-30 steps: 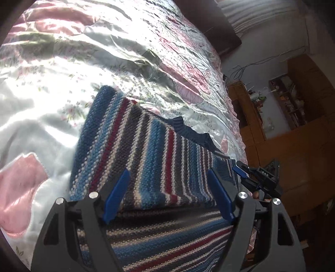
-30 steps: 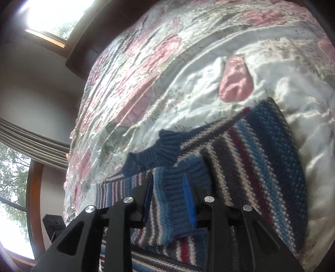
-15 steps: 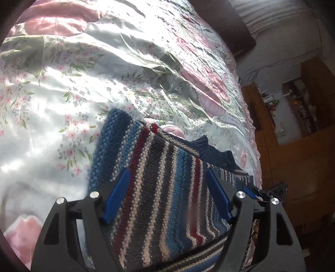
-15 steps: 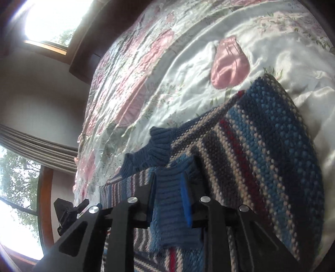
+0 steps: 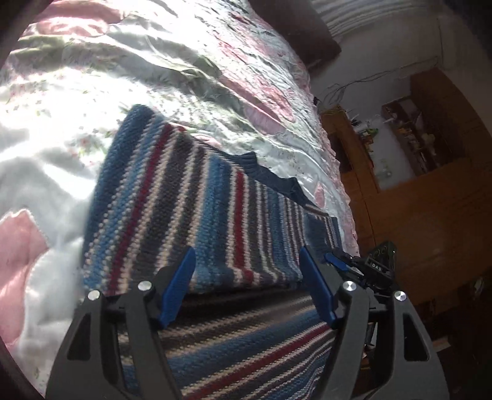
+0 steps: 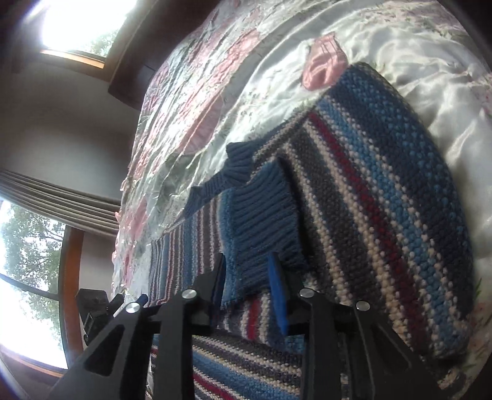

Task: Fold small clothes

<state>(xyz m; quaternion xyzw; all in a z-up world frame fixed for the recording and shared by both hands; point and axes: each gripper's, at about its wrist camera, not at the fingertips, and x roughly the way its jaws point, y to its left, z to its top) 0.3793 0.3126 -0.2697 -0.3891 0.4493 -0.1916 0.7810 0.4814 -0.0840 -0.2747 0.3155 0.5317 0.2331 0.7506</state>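
A striped knitted sweater (image 5: 196, 203) is laid folded on a bed's floral quilt (image 5: 92, 80). The left claw (image 5: 246, 270) is spread wide above the fold, grasping nothing. The right claw (image 6: 247, 277) is clenched on the sweater's ribbed blue cuff (image 6: 261, 221).

Strong daylight, blown highlights, fisheye bend.
Glare off the quilt (image 5: 101, 92) in the left view, washed to white at upper left; dim and brown at the cabinet (image 5: 436, 197) side. Burnt-out window (image 6: 77, 27) top left in the right view, another lower left. Soft motion blur across the sweater (image 5: 190, 209) stripes; shadow under its folded edge. Dark vignette and curved lines at all edges.
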